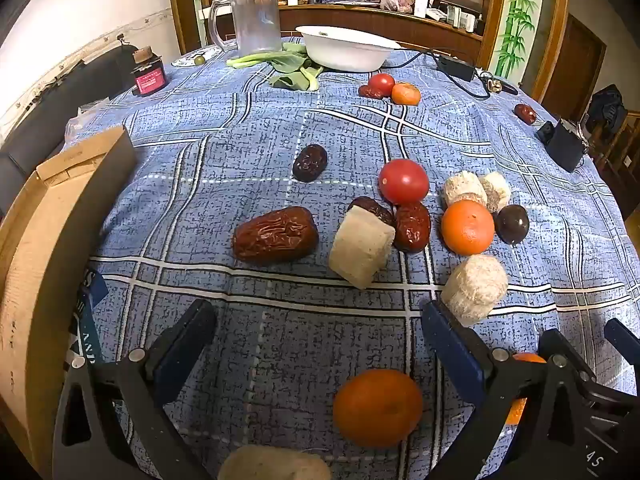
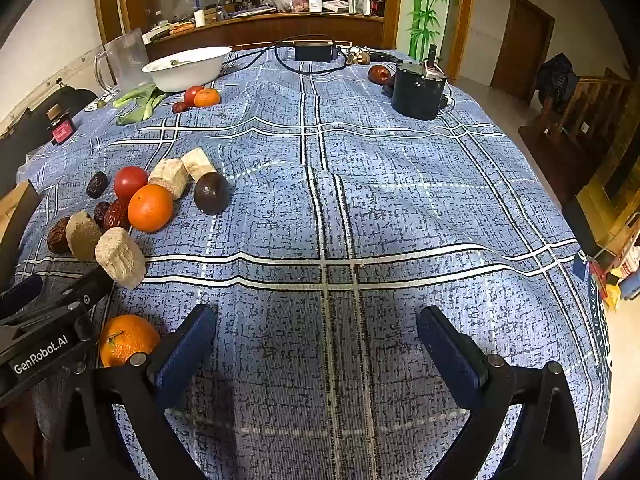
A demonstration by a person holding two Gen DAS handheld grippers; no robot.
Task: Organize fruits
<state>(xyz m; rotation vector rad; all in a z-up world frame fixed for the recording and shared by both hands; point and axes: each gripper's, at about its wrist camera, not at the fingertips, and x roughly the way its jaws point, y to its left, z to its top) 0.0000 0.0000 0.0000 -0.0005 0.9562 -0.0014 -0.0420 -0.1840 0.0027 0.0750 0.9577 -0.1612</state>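
My left gripper is open and empty above the blue plaid cloth, with an orange lying between its jaws near the camera. Ahead lie a large red date, a pale cut chunk, a tomato, another orange, a dark passion fruit and a fuzzy pale chunk. My right gripper is open and empty over bare cloth. The same pile shows at its left: an orange, a tomato, a passion fruit. The near orange lies beside my left gripper's body.
A round wooden steamer tray stands at the left table edge. At the back are a white bowl, a clear jug, greens, a red jar, a tomato-and-orange pair and a black device with cables.
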